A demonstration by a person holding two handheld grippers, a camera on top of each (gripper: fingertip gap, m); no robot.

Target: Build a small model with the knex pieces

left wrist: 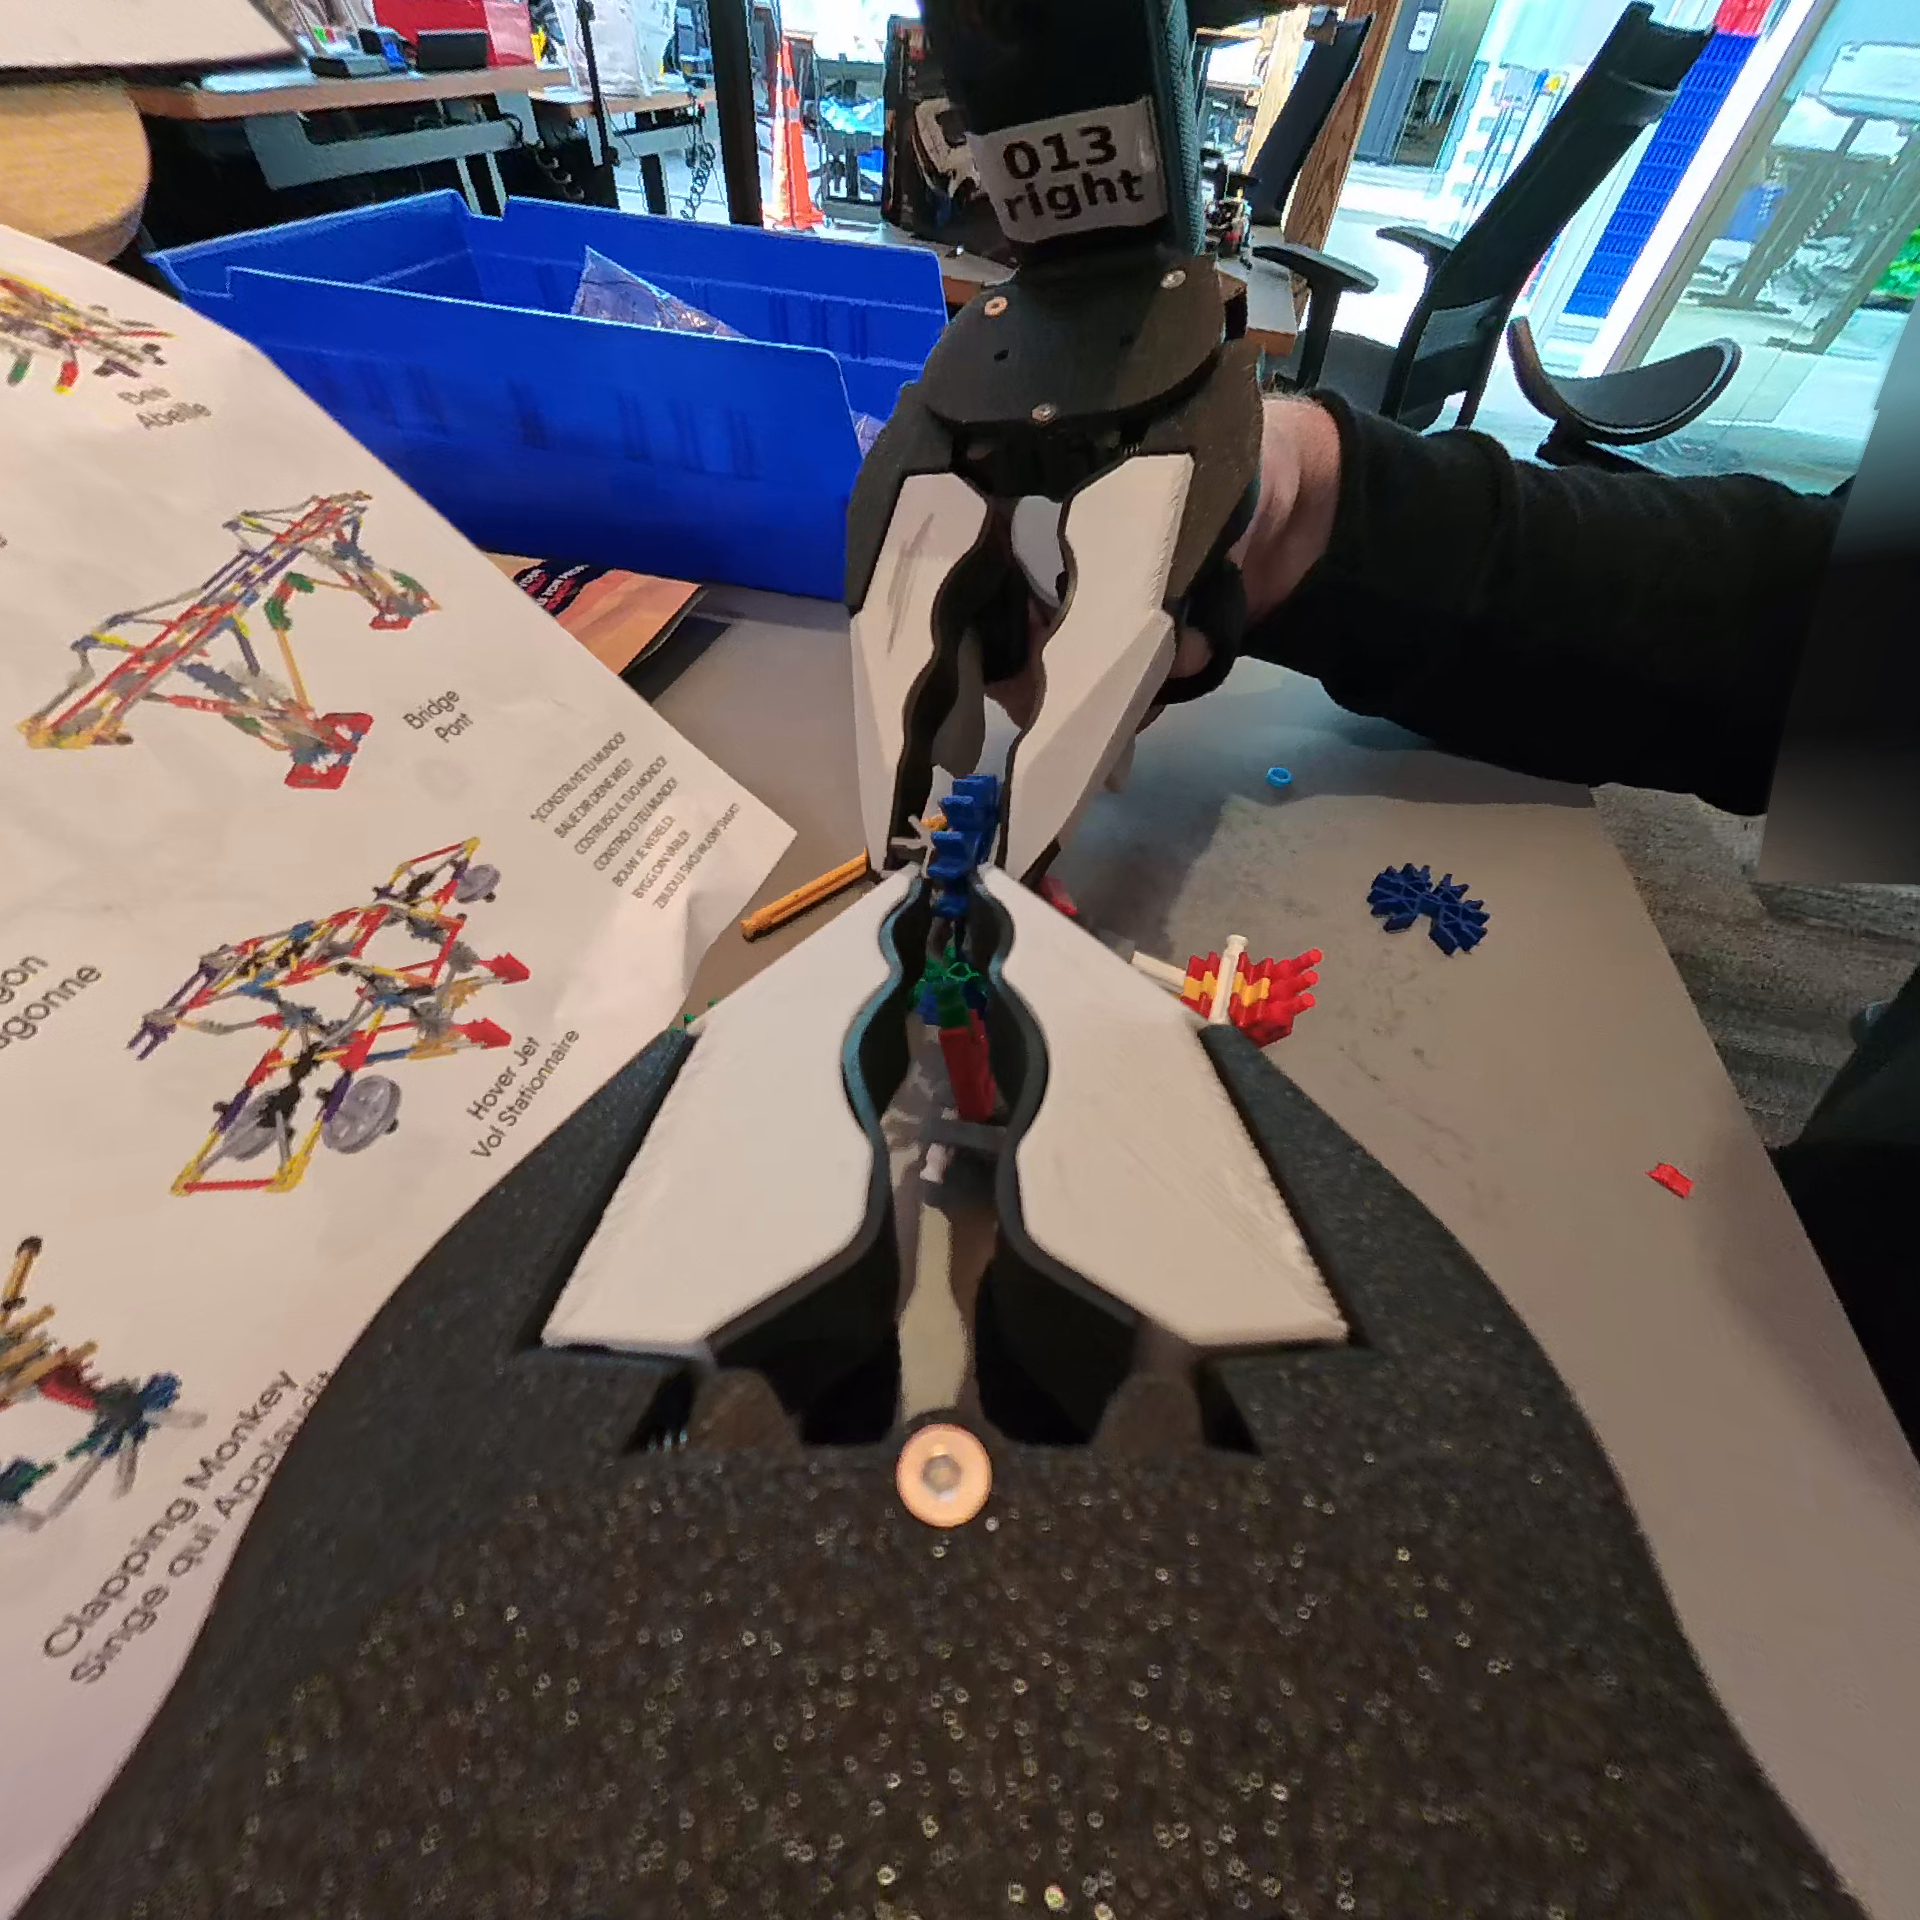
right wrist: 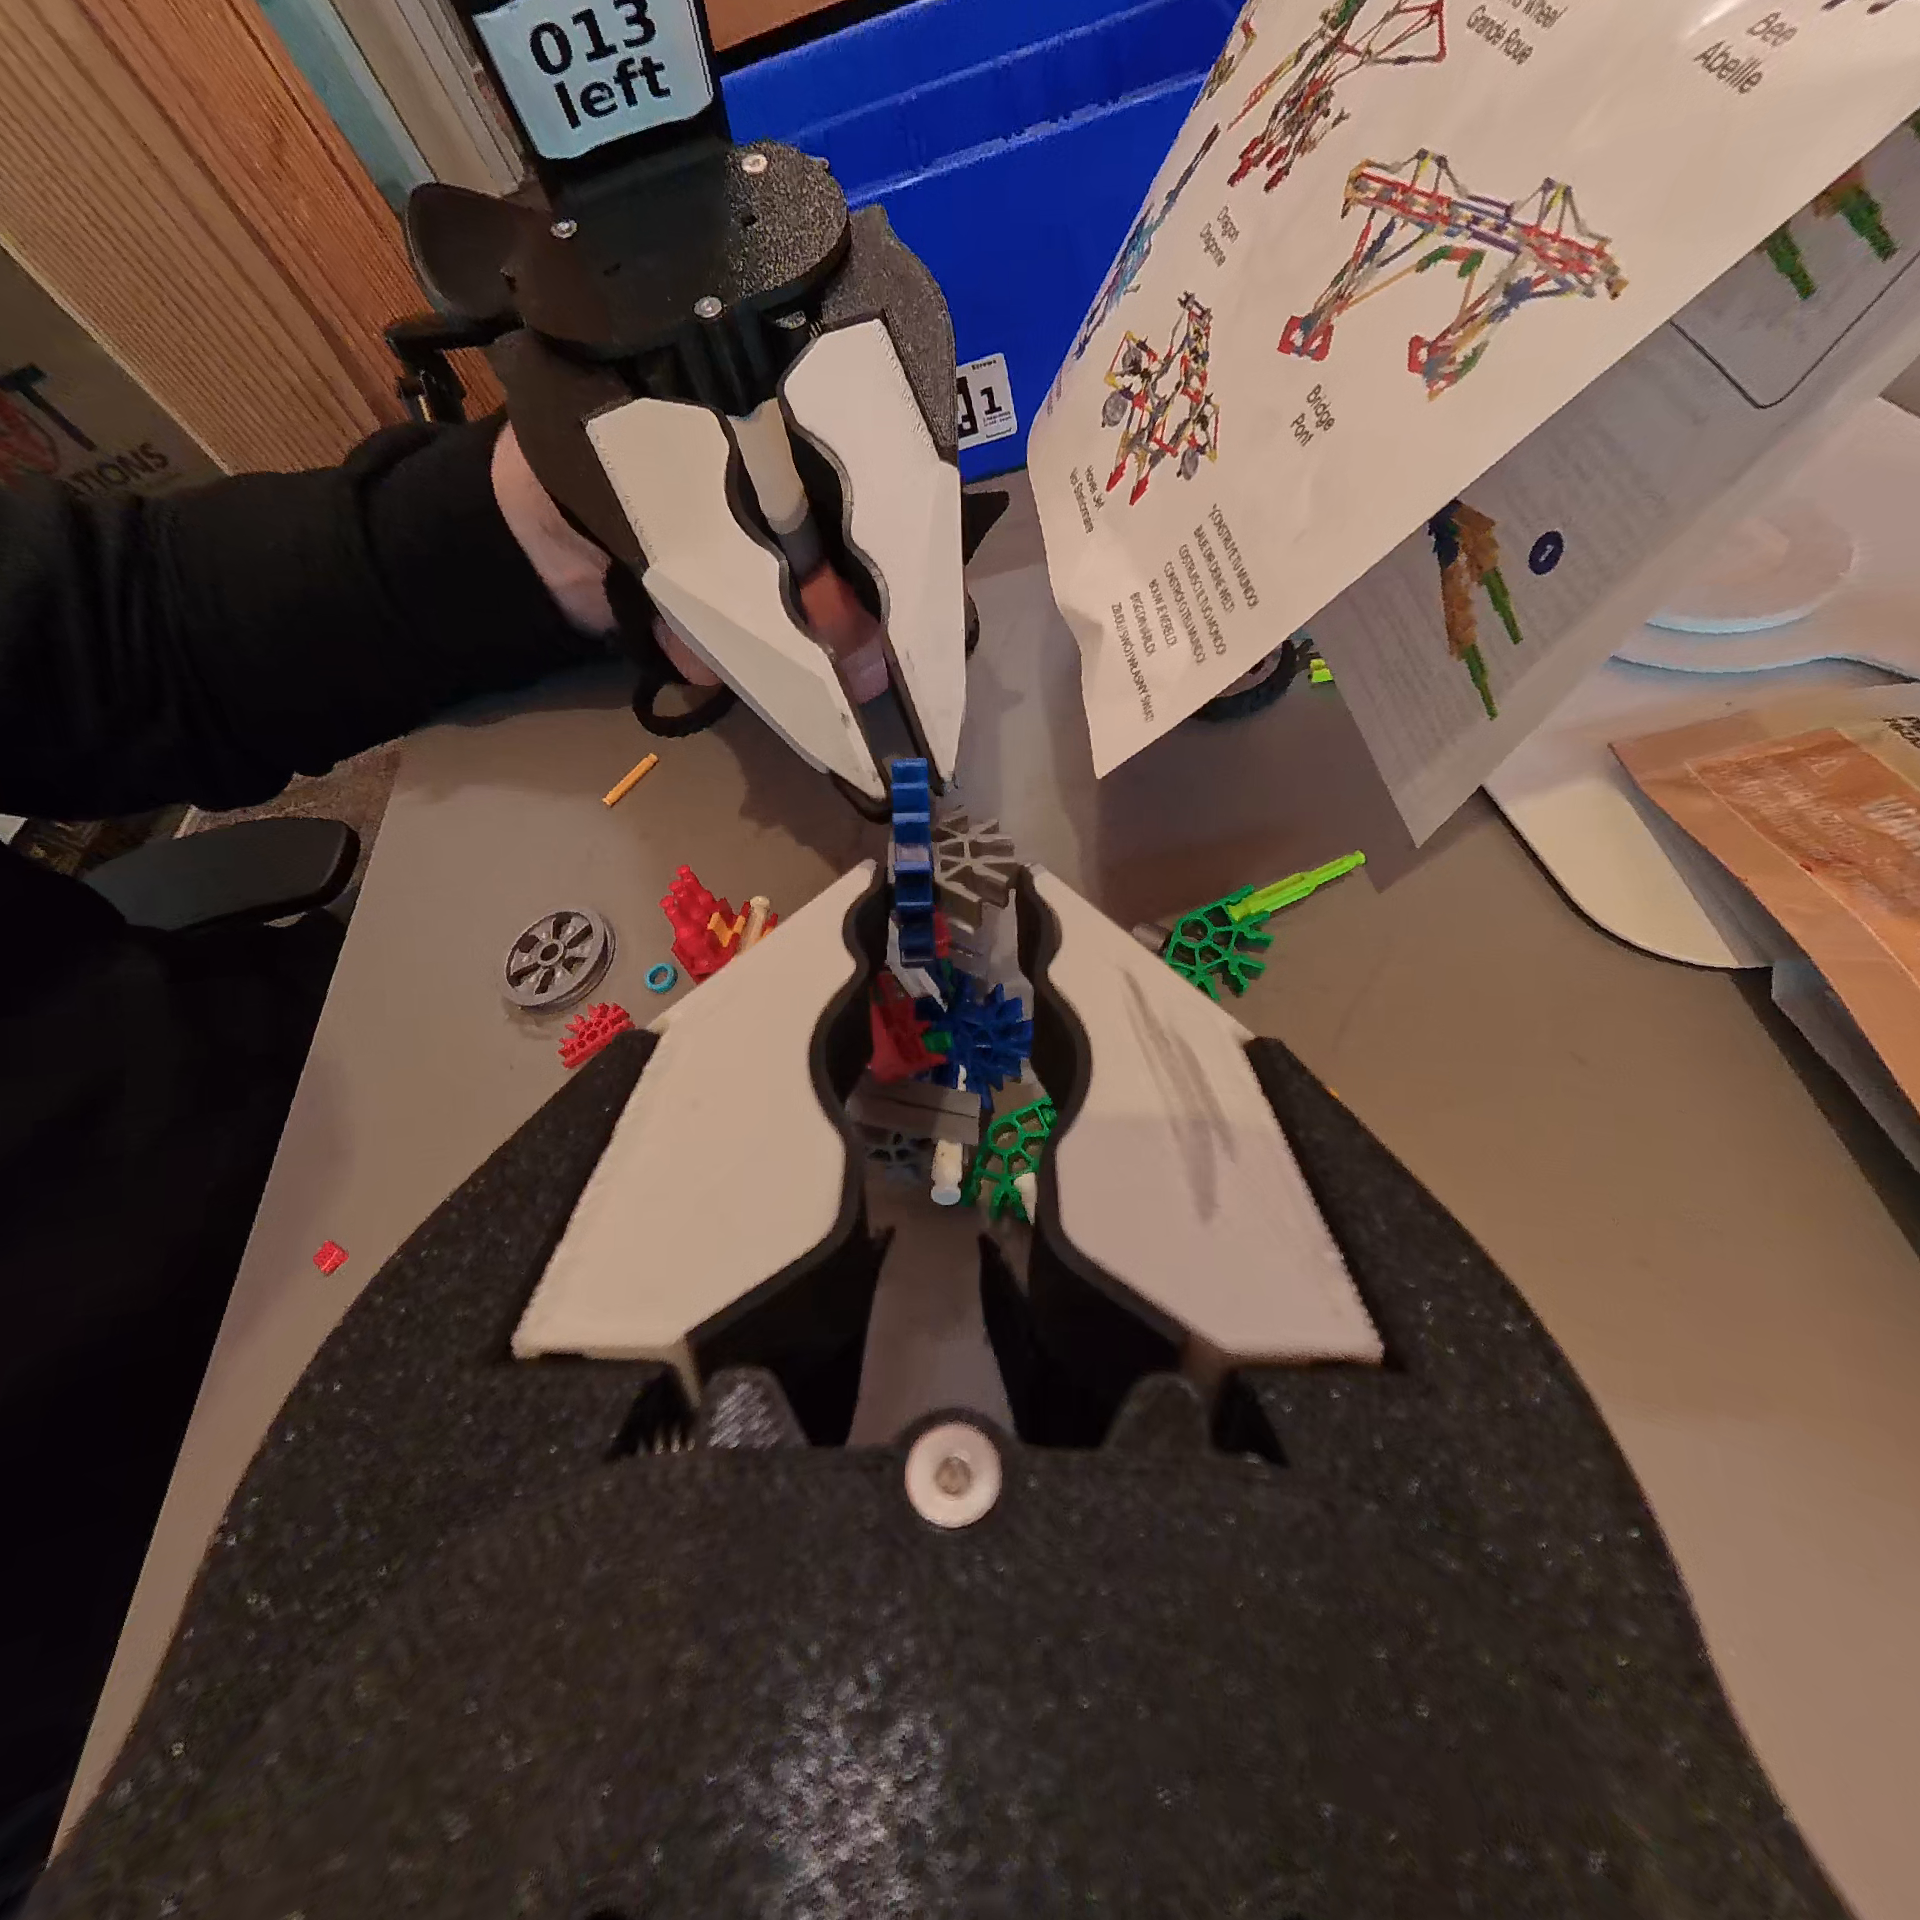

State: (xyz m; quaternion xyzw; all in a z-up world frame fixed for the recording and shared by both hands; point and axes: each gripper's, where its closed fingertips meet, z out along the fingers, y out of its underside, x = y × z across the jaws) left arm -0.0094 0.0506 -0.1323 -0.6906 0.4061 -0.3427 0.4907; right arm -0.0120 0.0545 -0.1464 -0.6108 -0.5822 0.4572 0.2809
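A small assembly of a blue connector (left wrist: 961,821) (right wrist: 909,842) and a grey connector (right wrist: 977,857) hangs above the grey table (left wrist: 1455,1143). My left gripper (left wrist: 945,883) is shut on the near end of the blue connector. In the right wrist view the left gripper (right wrist: 920,774) comes in from the top. My right gripper (right wrist: 951,878) is closed around the blue and grey connectors from the opposite side. In the left wrist view the right gripper (left wrist: 951,847) meets mine tip to tip. Below lie a blue snowflake connector (right wrist: 977,1034), a red piece (right wrist: 899,1029) and a green connector (right wrist: 1013,1143).
A blue bin (left wrist: 540,416) stands behind. A printed instruction sheet (left wrist: 260,831) (right wrist: 1403,364) lies to one side. Loose parts lie on the table: a red and yellow cluster (left wrist: 1257,987), two blue connectors (left wrist: 1429,909), a grey wheel (right wrist: 558,956), an orange rod (left wrist: 805,894). Left and right tips are no more than a few centimetres apart.
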